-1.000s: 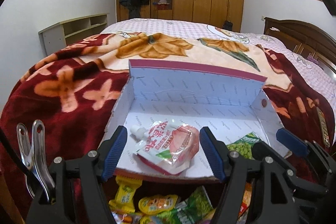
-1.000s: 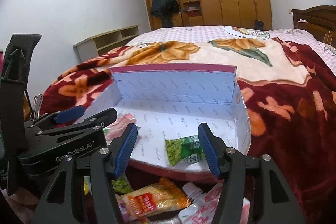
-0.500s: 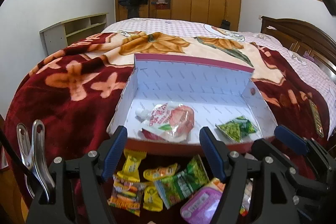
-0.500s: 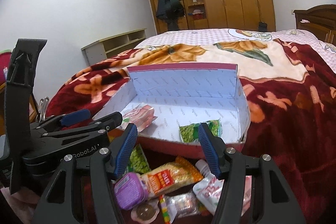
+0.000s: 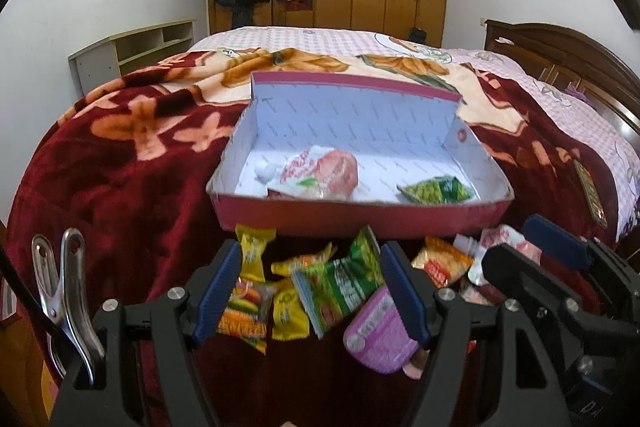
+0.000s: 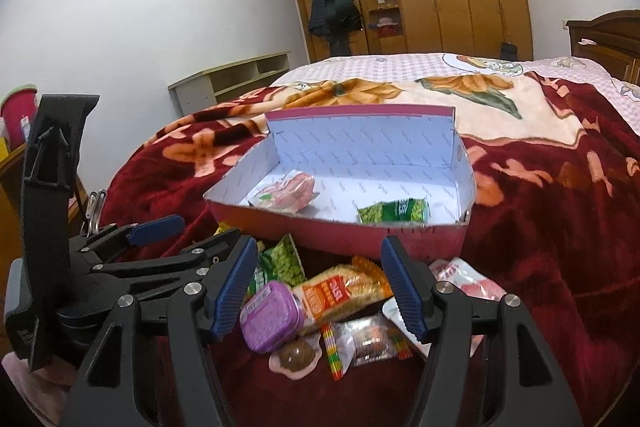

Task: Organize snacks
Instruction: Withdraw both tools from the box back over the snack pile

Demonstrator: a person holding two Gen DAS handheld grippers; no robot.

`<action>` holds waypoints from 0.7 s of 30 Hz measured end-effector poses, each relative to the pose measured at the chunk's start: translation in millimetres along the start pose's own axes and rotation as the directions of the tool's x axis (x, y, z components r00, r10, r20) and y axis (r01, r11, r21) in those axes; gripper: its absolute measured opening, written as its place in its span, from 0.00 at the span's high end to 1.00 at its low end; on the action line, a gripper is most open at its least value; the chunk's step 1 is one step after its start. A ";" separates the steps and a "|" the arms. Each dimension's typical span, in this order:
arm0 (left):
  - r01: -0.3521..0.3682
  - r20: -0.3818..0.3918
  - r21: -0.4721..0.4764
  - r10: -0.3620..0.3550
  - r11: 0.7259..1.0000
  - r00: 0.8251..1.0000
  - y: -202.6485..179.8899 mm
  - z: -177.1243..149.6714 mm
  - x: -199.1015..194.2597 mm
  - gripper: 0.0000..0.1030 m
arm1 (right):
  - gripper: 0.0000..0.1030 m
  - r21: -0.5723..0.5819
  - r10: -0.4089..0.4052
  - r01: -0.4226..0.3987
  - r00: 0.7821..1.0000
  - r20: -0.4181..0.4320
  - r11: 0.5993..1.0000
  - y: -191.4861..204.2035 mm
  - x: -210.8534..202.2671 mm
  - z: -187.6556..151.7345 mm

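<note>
Snacks lie in a loose heap [image 6: 320, 311] on the red blanket [image 5: 120, 187], just in front of the box [image 5: 360, 223], where a pink pouch [image 5: 320, 173] and a green pea packet [image 5: 436, 190] already sit. Left gripper [image 5: 310, 293] hangs spread and empty above the heap; right gripper [image 6: 320, 291] is widening, nothing between its pads. Judging by this, the next pick is due: settle on one packet, perhaps the purple tub [image 6: 272, 315], and close on it

Left hand-held gripper [image 5: 314, 291] agape; right hand-held gripper [image 6: 320, 285] opening, empty.
</note>
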State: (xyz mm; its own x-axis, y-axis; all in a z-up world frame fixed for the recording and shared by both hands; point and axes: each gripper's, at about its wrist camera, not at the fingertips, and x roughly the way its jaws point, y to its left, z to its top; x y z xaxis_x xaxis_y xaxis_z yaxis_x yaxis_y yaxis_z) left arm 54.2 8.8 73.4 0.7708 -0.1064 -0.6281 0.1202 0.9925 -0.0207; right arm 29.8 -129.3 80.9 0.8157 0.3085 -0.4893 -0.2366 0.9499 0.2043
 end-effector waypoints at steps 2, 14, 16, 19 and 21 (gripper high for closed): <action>0.008 -0.006 0.000 -0.008 1.000 1.000 -0.1 -5.1 -1.3 0.28 | 0.36 -0.005 -0.001 0.001 1.000 -0.006 1.000 0.3 -2.5 -4.6; 0.062 -0.074 0.108 -0.054 0.992 0.996 -23.0 -23.2 9.7 0.26 | 0.36 0.055 -0.060 0.064 0.996 -0.064 0.996 -24.1 -5.2 -26.4; 0.059 -0.077 0.144 -0.048 0.988 0.996 -29.8 -25.8 11.1 0.25 | 0.36 0.069 -0.064 0.069 0.996 -0.067 0.995 -27.8 -5.4 -27.8; 0.060 -0.088 0.177 -0.045 0.982 0.995 -36.8 -28.2 13.6 0.25 | 0.36 0.080 -0.064 0.069 0.996 -0.064 0.994 -30.9 -6.4 -28.3; 0.059 -0.090 0.185 -0.043 0.981 0.995 -37.3 -27.0 13.0 0.25 | 0.36 0.076 -0.066 0.071 0.996 -0.061 0.995 -30.1 -6.6 -28.3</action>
State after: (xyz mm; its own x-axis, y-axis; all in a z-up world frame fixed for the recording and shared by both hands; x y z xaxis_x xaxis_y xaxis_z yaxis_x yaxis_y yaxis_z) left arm 42.9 -27.9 45.0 0.7052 -0.1429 -0.6944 0.2791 0.9563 0.0866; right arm 16.6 -158.4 53.9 0.7960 0.2473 -0.5525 -0.1372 0.9627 0.2332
